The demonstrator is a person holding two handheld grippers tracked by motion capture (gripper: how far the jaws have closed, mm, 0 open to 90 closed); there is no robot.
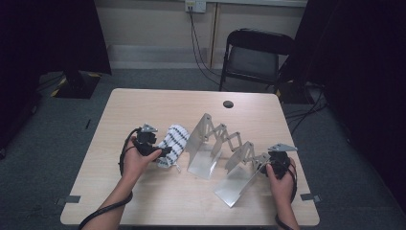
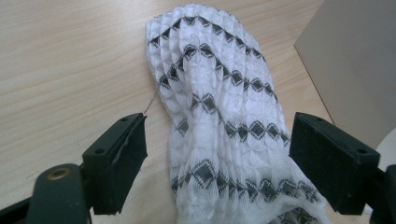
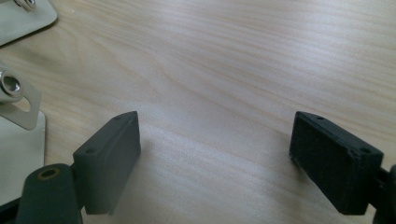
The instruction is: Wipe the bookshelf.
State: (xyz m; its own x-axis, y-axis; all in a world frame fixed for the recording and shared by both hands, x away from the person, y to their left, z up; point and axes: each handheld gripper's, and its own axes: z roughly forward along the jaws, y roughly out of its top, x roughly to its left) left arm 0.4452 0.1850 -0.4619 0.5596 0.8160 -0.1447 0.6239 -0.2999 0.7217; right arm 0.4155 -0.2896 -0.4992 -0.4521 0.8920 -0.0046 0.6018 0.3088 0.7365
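Pale woodgrain table (image 1: 158, 201) bears waffle-knit diamond-striped sock (image 2: 219, 121).

No readable text, labels or numbers anywhere.

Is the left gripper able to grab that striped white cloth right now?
Probably yes: the left gripper is open, its fingers either side of the striped cloth, not pressing it, with nothing between.
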